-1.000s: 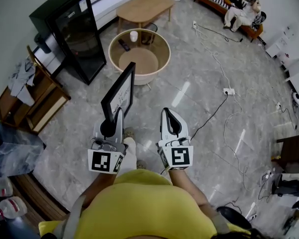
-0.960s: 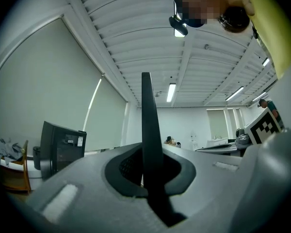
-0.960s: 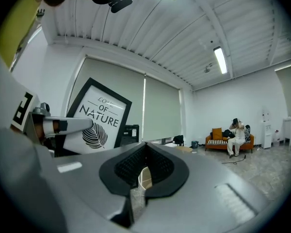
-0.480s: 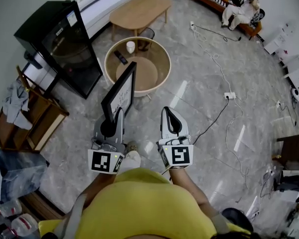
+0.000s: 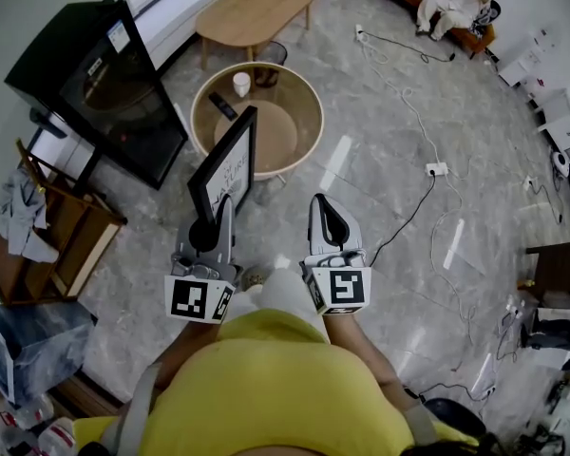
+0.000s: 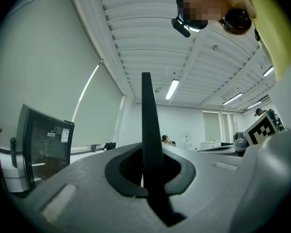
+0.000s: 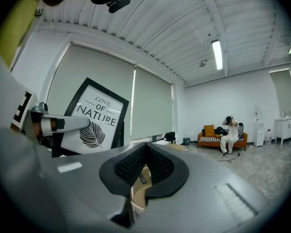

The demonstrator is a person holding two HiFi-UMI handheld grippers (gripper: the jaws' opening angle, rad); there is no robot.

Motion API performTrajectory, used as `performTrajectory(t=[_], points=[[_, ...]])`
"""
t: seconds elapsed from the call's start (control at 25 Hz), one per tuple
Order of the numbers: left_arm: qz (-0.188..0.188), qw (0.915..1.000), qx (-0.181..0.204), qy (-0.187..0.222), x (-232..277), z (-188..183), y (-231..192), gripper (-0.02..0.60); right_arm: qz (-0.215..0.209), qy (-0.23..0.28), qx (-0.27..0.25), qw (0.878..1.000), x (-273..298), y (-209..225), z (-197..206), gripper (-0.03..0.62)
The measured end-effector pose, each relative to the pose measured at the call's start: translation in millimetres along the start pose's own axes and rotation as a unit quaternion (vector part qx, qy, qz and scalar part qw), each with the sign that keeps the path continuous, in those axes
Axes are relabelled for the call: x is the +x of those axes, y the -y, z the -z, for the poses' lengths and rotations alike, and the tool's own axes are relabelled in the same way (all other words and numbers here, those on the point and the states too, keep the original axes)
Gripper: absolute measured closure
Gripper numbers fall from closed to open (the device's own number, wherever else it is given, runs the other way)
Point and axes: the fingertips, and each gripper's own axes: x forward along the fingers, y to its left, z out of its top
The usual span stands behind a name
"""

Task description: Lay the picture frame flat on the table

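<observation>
Frame: the picture frame [image 5: 226, 164] is carried upright in the air, just short of the round tabletop [image 5: 319, 112].
Left claw [image 5: 212, 231]: clamped on the frame's lower edge, which shows edge-on between its jaws.
Right claw [image 5: 331, 218]: shut on nothing, level with the left and apart from the frame.
Handling: probably light and stiff, with a front that may be fragile. A pinch on one edge lets it swing, so a second hold on a free edge should steady the lowering.
Change: since a second ago the tabletop has drawn closer to the claws — the frame's top now overlaps its near rim; both grips are unchanged.
</observation>
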Motion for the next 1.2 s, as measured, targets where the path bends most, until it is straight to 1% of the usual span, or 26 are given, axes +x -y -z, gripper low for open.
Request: performTrajectory(t=[0.24, 0.44, 0.56, 0.84, 1.04, 1.2], points=[[-0.005, 0.9999, -0.011, -0.005, 17.9, 7.7, -16.9, 0.572, -0.004, -0.011, -0.017, 1.000, 20.6, 8.1, 12.2, 0.592], [-0.008, 0.9998, -0.016, -0.004, 41.2, 11.1, -29.7, 0.572, -0.007, -0.004, -0.006, 1.000, 51.4, 13.0, 2.4, 0.592], [-0.008, 0.9998, -0.015, -0.004, 63.9, 15.4, -37.5, 0.572, -0.011, -0.004, -0.007, 1.000, 75.3, 25.6, 6.9, 0.592], [-0.013, 0.9996, -0.023, -0.007, 138.6, 25.2, -57.8, 0.572, -0.029, -0.005, -0.009, 1.000, 152.6, 64.6, 4.5, 0.592], [-0.022, 0.9994, -0.024, -0.011, 201.4, 31.4, -69.6, 0.572, -0.045, -0.023, -0.006, 0.999, 209.0, 101.1, 8.9, 0.592], [-0.032, 0.9990, -0.027, -0.017, 254.1, 40.2, -76.3, 0.572, -0.067, -0.032, -0.009, 0.997, 253.4, 134.0, 16.1, 0.592]])
